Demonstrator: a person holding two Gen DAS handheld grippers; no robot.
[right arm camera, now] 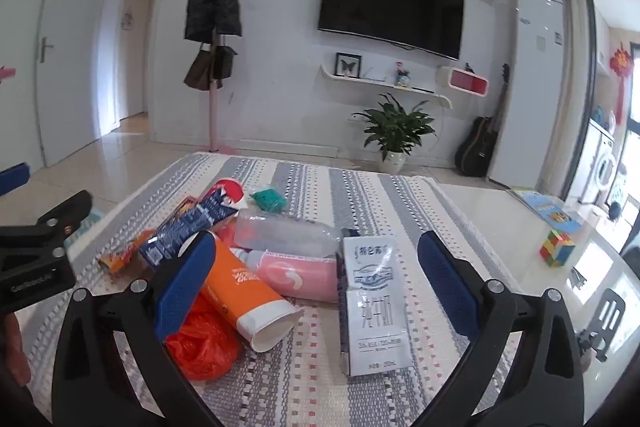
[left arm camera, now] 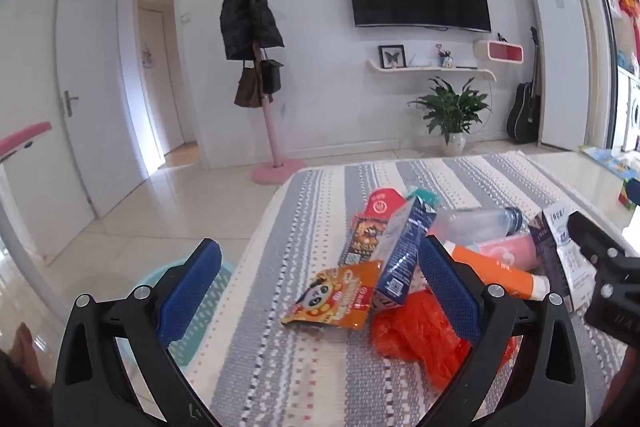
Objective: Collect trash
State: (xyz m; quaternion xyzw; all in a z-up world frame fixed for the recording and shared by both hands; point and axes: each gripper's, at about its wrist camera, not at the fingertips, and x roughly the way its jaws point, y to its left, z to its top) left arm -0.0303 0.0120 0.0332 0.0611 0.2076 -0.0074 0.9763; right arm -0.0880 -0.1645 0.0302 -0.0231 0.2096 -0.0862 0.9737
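Note:
A pile of trash lies on the striped cloth table [left arm camera: 320, 379]. In the left wrist view my open left gripper [left arm camera: 320, 291] hovers over an orange panda snack bag [left arm camera: 336, 299], a blue carton [left arm camera: 404, 251] and a crumpled orange plastic bag [left arm camera: 416, 339]. In the right wrist view my open right gripper [right arm camera: 316, 283] frames an orange tube [right arm camera: 244, 287], a pink bottle [right arm camera: 296, 275], a clear plastic bottle [right arm camera: 284, 233] and a white-and-navy milk carton [right arm camera: 372, 303]. The orange plastic bag [right arm camera: 204, 343] lies at its left finger. Both grippers are empty.
A teal basket [left arm camera: 204, 311] stands on the floor left of the table. A coloured cube [right arm camera: 557, 247] sits on the glass surface [right arm camera: 500, 227] at right. A coat rack [left arm camera: 264, 67], potted plant [left arm camera: 452, 115] and guitar [left arm camera: 524, 107] stand by the far wall.

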